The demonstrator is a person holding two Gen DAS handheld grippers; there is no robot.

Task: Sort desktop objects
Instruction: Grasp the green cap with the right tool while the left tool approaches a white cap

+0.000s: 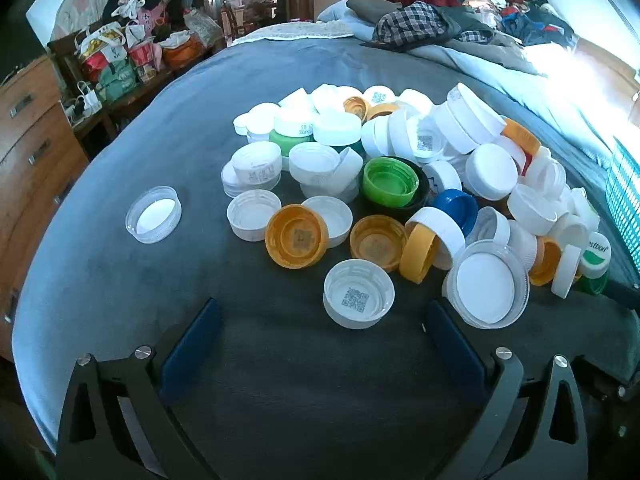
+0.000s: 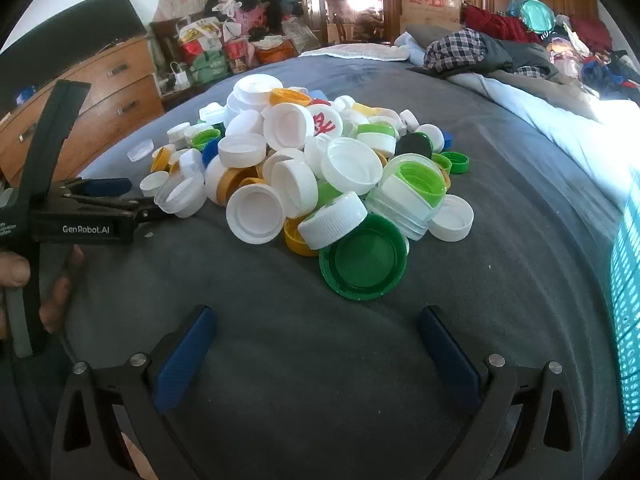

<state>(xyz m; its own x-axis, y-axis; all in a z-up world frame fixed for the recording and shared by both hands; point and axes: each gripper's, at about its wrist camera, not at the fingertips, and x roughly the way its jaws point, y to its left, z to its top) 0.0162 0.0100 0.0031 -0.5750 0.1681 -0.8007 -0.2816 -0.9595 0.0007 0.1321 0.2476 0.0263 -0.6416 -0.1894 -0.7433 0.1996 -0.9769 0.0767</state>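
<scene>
A pile of plastic bottle caps (image 1: 400, 184), mostly white with some yellow, green and blue ones, lies on a grey blanket (image 1: 120, 280). One clear cap (image 1: 153, 214) sits apart to the left. My left gripper (image 1: 320, 312) is open and empty, just short of a white cap with a QR code (image 1: 359, 293). In the right wrist view the pile (image 2: 312, 168) is ahead, with a large green cap (image 2: 363, 258) nearest. My right gripper (image 2: 316, 316) is open and empty. The left gripper (image 2: 120, 196) shows at the left, near the pile's edge.
The blanket covers a bed. Clothes (image 1: 432, 20) are heaped at the far end. A wooden dresser (image 1: 28, 128) and bags (image 1: 116, 60) stand to the left. A teal perforated basket (image 2: 628, 280) is at the right edge.
</scene>
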